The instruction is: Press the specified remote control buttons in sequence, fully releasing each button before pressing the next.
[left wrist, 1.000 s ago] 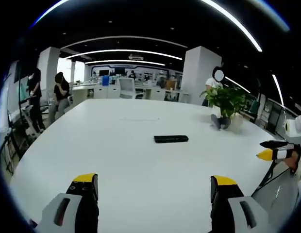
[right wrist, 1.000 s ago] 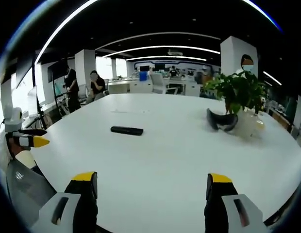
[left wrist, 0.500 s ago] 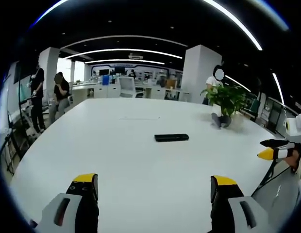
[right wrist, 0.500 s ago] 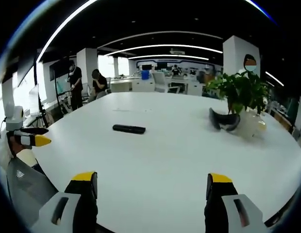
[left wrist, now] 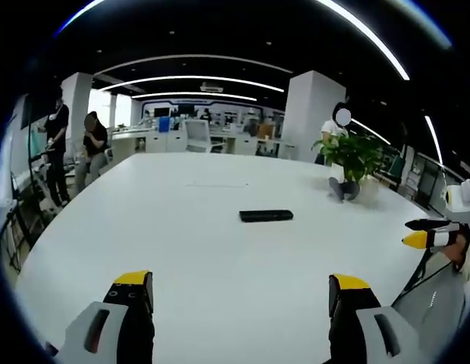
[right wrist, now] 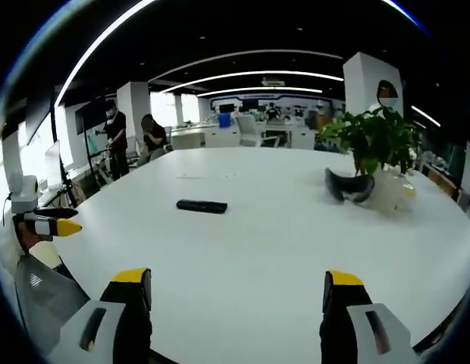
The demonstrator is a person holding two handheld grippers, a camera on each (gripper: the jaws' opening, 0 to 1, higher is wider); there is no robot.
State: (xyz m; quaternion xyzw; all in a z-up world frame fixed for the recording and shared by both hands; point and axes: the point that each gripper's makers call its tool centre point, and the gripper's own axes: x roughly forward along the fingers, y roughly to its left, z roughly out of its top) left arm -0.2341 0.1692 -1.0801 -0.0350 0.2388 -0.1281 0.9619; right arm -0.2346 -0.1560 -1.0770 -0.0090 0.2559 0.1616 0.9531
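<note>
Holding my left hand-held gripper (left wrist: 241, 292) and right hand-held gripper (right wrist: 236, 292) spread wide and empty above the counter (left wrist: 182, 235), I judge no button pressed yet, since the remote control (left wrist: 266, 216) lies untouched at twelve o'clock, well apart.

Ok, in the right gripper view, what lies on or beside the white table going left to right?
The left gripper with yellow tips at the table's edge → slim black remote control lying flat on the white table → dark curved headset-like object → leafy green potted plant, just behind it.
</note>
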